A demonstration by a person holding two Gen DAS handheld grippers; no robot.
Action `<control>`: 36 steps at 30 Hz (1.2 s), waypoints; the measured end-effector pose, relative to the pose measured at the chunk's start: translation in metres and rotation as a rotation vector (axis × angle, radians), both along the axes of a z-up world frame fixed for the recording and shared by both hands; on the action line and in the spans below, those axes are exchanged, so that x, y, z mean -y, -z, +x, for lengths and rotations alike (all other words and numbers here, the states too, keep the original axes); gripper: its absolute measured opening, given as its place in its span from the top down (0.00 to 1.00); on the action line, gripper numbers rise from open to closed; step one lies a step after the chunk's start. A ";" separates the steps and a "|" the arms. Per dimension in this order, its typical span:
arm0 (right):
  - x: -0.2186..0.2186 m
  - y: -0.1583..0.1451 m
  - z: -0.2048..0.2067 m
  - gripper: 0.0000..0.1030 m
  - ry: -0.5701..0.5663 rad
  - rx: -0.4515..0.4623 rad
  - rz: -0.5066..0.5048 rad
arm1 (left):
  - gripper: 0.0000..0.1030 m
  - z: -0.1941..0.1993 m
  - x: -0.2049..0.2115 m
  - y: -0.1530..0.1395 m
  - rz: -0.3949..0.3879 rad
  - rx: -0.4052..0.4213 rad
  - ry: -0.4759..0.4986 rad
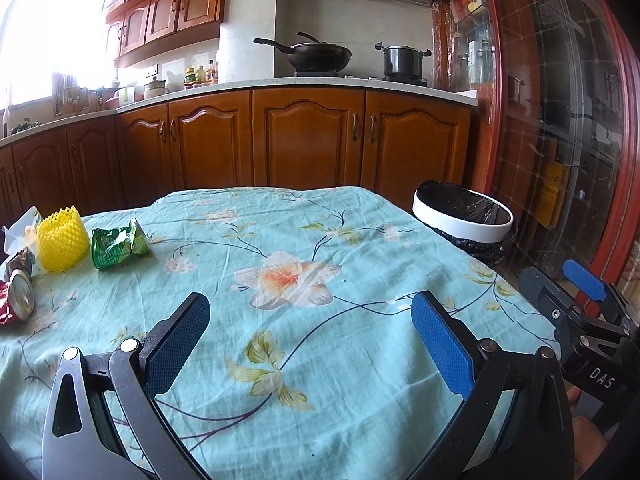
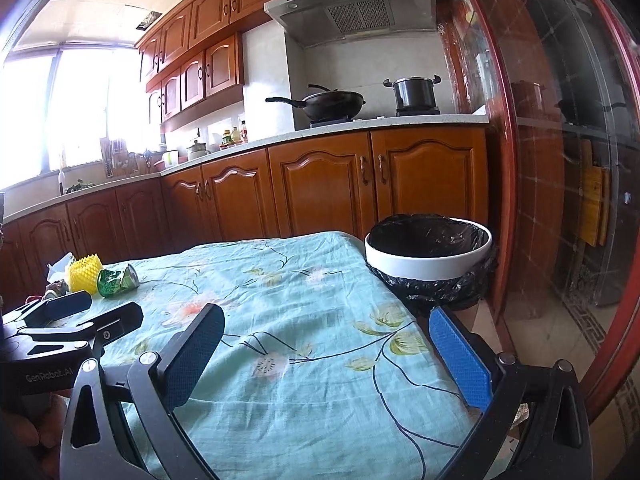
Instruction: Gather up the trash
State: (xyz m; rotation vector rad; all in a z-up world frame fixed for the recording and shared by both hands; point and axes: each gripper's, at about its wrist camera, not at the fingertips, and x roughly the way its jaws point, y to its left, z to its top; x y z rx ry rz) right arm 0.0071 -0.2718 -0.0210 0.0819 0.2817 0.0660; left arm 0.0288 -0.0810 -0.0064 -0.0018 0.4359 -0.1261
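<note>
Trash lies at the table's far left: a yellow foam fruit net (image 1: 62, 240) (image 2: 85, 273), a crumpled green wrapper (image 1: 118, 244) (image 2: 118, 280), a crushed can (image 1: 22, 294), a red wrapper (image 1: 6, 312) and white tissue (image 1: 18, 228) (image 2: 60, 266). A white bin with a black liner (image 1: 464, 216) (image 2: 428, 256) stands beyond the table's right corner. My left gripper (image 1: 310, 328) hovers open over the tablecloth, holding nothing. My right gripper (image 2: 326, 344) is open too, empty, above the table's right edge. Each gripper shows at the edge of the other's view.
The table wears a teal floral cloth (image 1: 288, 280) (image 2: 280, 320). Wooden cabinets (image 1: 312, 140) and a counter with a wok (image 1: 316, 54) and a pot (image 1: 402, 60) run behind it. A red-framed glass door (image 2: 560, 160) stands at the right, tiled floor below.
</note>
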 end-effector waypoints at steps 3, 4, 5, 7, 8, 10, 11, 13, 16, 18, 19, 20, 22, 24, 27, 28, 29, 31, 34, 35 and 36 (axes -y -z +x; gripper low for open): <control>0.001 0.000 -0.001 0.00 0.001 0.004 0.002 | 0.00 -0.001 0.002 0.000 0.004 -0.001 0.003; 0.001 0.000 -0.002 0.00 0.000 0.003 0.002 | 0.00 -0.001 0.002 0.000 0.006 0.001 0.003; 0.001 0.000 -0.002 0.00 0.001 0.002 0.002 | 0.00 -0.002 0.003 0.000 0.006 0.003 0.004; 0.002 0.000 -0.002 0.00 -0.001 0.001 0.006 | 0.00 -0.003 0.003 -0.001 0.008 0.007 0.004; 0.002 0.000 -0.002 0.00 -0.002 0.002 0.007 | 0.00 -0.003 0.004 -0.001 0.010 0.008 0.004; 0.002 -0.001 -0.002 0.00 -0.002 0.003 0.007 | 0.00 -0.004 0.004 -0.001 0.011 0.010 0.003; 0.002 0.000 -0.002 0.00 -0.002 0.003 0.007 | 0.00 -0.005 0.004 -0.002 0.010 0.010 0.004; 0.002 -0.001 -0.002 0.00 -0.003 0.004 0.008 | 0.00 -0.005 0.005 -0.002 0.011 0.009 0.006; 0.002 -0.001 -0.002 0.00 -0.004 0.004 0.008 | 0.00 -0.006 0.006 -0.003 0.012 0.012 0.003; 0.002 -0.001 -0.002 0.00 -0.004 0.004 0.010 | 0.00 -0.007 0.006 -0.003 0.014 0.011 0.000; 0.002 -0.001 -0.002 0.00 -0.005 0.004 0.011 | 0.00 -0.007 0.006 -0.003 0.013 0.010 0.002; 0.002 -0.001 -0.002 0.00 -0.005 0.004 0.011 | 0.00 -0.007 0.006 -0.002 0.011 0.010 0.001; 0.002 -0.002 -0.003 0.00 -0.006 0.004 0.012 | 0.00 -0.007 0.005 -0.003 0.011 0.010 0.001; 0.002 -0.002 -0.003 0.00 -0.007 0.005 0.011 | 0.00 -0.007 0.005 -0.003 0.010 0.011 0.000; 0.000 -0.003 -0.004 0.00 -0.011 0.008 0.010 | 0.00 -0.007 0.004 -0.003 0.009 0.010 0.001; -0.001 -0.003 -0.004 0.00 -0.012 0.008 0.009 | 0.00 -0.007 0.004 -0.003 0.009 0.009 0.002; -0.001 -0.003 -0.003 0.00 -0.013 0.008 0.008 | 0.00 -0.008 0.004 -0.003 0.008 0.008 0.001; -0.002 -0.003 -0.003 0.00 -0.015 0.005 0.009 | 0.00 -0.008 0.003 -0.003 0.007 0.008 0.003; -0.003 -0.003 -0.003 0.00 -0.017 0.003 0.010 | 0.00 -0.007 0.003 -0.003 0.006 0.007 0.004; -0.003 -0.004 -0.003 0.00 -0.017 0.003 0.010 | 0.00 -0.007 0.003 -0.003 0.006 0.007 0.004; -0.003 -0.003 -0.003 0.00 -0.017 0.003 0.011 | 0.00 -0.007 0.003 -0.003 0.008 0.007 0.006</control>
